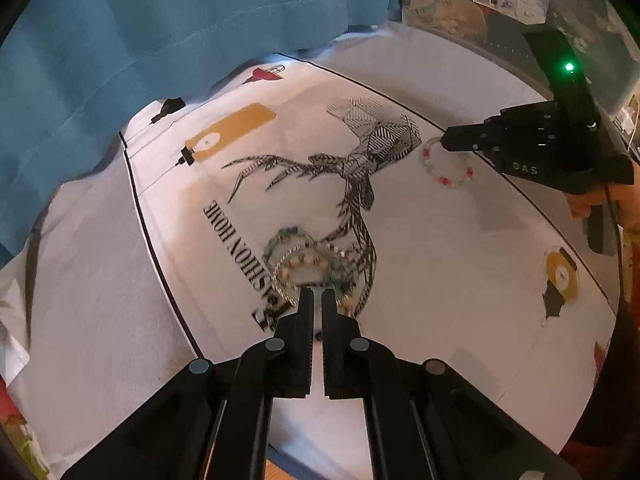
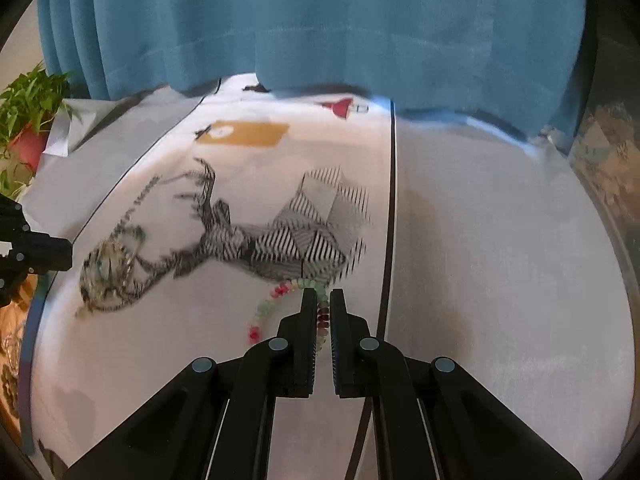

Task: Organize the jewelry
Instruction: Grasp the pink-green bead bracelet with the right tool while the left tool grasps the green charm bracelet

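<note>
Left wrist view: the left gripper (image 1: 317,294) is clamped on the near rim of a heap of beaded bracelets (image 1: 310,266), low centre on the printed tablecloth (image 1: 460,248). At upper right, the right gripper (image 1: 445,142) nips the red-and-green bead bracelet (image 1: 446,168).

Right wrist view: the right gripper (image 2: 323,296) pinches that bracelet (image 2: 280,298), its strand running lengthwise between the jaws, loop trailing left. The heap (image 2: 108,270) sits far left, nearer the left gripper (image 2: 66,254).

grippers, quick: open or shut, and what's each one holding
left gripper: shut on the silver chain bracelet at the edge of the bracelet pile.
right gripper: shut on the red and green bead bracelet.
</note>
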`<state>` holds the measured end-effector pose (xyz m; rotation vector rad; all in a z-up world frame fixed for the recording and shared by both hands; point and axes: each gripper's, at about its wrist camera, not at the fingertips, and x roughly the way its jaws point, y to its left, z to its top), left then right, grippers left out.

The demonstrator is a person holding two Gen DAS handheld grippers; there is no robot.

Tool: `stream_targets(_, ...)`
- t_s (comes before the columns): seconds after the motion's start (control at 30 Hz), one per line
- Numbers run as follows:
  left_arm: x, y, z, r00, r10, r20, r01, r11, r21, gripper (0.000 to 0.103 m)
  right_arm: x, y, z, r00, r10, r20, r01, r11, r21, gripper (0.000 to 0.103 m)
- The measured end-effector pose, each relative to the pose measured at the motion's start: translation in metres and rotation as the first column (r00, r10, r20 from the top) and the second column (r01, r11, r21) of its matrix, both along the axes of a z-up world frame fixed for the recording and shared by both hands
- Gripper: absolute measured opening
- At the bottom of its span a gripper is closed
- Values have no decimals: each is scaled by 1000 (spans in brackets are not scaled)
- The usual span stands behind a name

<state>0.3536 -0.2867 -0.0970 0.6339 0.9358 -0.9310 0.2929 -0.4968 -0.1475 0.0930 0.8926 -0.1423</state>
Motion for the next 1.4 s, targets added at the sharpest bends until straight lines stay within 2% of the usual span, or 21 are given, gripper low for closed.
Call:
stream_targets(0.2, 11, -2, -6, 999, 44, 16, -44, 999, 15, 10, -15, -3, -4, 1000, -18, 17, 18, 1000, 23, 7)
stream_targets(0.37, 30, -7, -21, 996, 91, -10, -90, 995, 42, 17, -11, -12, -13, 999, -33, -2, 33, 999, 27, 7)
stream_targets(0.57, 42, -7, -28, 992, 116, -54, -115, 993, 22, 20, -6, -18, -16, 999, -36, 14, 37, 999, -8, 9)
stream_targets(0.63, 44, -8, -27, 992, 109, -67, -109, 994, 3, 17, -4, -15, -16, 999, -27, 17, 28, 999, -25, 9)
stream_targets(0.67, 43, -9, -26, 992, 105, -65, -105, 994, -6, 1, -3, -14, -16, 1000, -18, 18, 19, 999, -39, 9)
stream_targets(0.9, 18, -4, 5, 997, 72, -3, -72, 995, -69, 0, -11, -6, -8, 1000, -2, 31, 4, 998, -59, 7)
stream_targets(1.03, 3, 9, 33, 997, 79, 21, -76, 988, -132, 0, -25, 2, 16, 997, 6, 81, 0, 998, -66, 7)
stream_targets(1.13, 2, 4, 34, 994, 86, 61, -79, 991, -107, 0, -36, 8, 32, 994, 11, 106, -3, 997, -75, 7)
stream_targets(1.2, 8, -4, 26, 994, 94, 58, -89, 993, -75, 11, -39, 7, 32, 995, 0, 97, 7, 997, -75, 7)
stream_targets(1.27, 16, -13, 15, 994, 95, 51, -93, 995, -42, 16, -41, 2, 28, 997, -12, 82, 17, 998, -60, 7)
stream_targets(1.4, 28, -23, -7, 995, 88, 53, -88, 996, 8, 17, -43, -11, 17, 997, -35, 69, 38, 999, -36, 7)
